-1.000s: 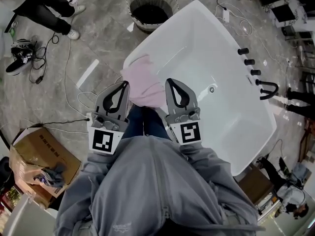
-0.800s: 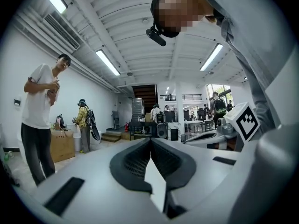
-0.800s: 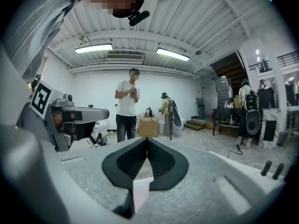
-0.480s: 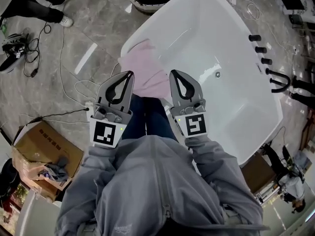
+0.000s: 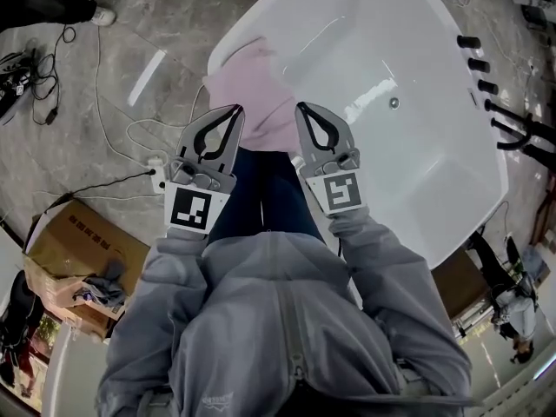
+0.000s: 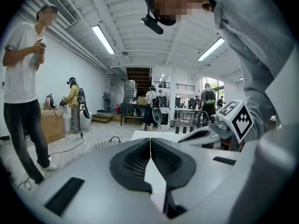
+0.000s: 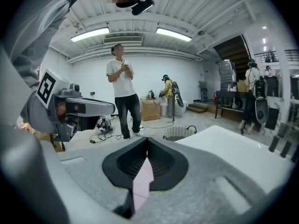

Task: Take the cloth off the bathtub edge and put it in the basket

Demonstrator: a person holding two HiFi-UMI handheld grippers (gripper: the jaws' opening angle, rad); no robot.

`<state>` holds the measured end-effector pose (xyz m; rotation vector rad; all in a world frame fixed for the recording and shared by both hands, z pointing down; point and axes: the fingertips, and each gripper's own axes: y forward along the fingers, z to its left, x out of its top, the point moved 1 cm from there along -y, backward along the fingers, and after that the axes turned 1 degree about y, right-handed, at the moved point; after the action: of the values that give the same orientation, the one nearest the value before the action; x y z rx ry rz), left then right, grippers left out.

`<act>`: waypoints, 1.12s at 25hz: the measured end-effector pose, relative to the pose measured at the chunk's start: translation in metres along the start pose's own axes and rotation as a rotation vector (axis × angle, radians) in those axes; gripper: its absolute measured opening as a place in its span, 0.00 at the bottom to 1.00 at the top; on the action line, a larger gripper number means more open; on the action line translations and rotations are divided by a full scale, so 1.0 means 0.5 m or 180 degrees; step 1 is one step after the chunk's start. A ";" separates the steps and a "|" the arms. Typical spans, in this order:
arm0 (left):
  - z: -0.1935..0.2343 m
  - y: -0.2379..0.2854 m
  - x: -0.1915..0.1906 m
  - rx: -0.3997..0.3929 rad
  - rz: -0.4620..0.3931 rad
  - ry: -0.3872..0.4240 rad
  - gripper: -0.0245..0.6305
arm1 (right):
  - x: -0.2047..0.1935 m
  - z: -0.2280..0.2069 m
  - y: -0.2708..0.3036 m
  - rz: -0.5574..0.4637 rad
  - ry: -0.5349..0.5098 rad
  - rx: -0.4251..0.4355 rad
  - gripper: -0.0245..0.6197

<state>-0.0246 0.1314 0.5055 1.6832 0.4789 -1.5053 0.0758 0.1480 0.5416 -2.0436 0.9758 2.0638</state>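
A pink cloth (image 5: pixel 252 94) hangs over the near corner rim of the white bathtub (image 5: pixel 434 189). My left gripper (image 5: pixel 236 109) is shut and empty, its tip over the cloth's left edge. Beside it my right gripper (image 5: pixel 301 107) is also shut and empty, its tip at the cloth's right edge. Both are held level above the cloth. The round wicker basket (image 7: pixel 178 133) stands on the floor beyond the tub's far end, also seen as the basket (image 6: pixel 100 145) in the left gripper view. A strip of pink cloth (image 7: pixel 142 181) shows below the shut right jaws (image 7: pixel 147 139).
A cardboard box (image 5: pixel 69 259) with rags sits on the floor at left. Cables (image 5: pixel 113 120) and a power strip (image 5: pixel 156 181) lie beside the tub. Black tap fittings (image 5: pixel 478 63) line the tub's right rim. A person (image 7: pixel 124 97) stands near the basket.
Both shut grippers have moved forward a little, over the cloth's near edge. The head view has tipped down, so the basket has slid almost out of its top.
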 end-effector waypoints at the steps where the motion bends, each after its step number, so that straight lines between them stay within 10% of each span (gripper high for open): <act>1: 0.001 0.004 -0.013 -0.0006 0.0016 -0.0037 0.05 | -0.014 0.000 0.004 0.0031 0.0013 -0.0012 0.05; 26: 0.035 0.024 -0.308 -0.0145 0.1017 -0.0583 0.06 | -0.280 0.005 0.043 0.0933 0.0417 0.0195 0.06; 28: 0.027 0.024 -0.326 -0.0226 0.1145 -0.0703 0.23 | -0.303 0.003 0.035 0.1059 0.0467 0.0225 0.07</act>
<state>-0.0598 0.1514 0.6644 1.4365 0.1019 -1.3677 0.0824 0.1911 0.6877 -2.1432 1.4819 2.0050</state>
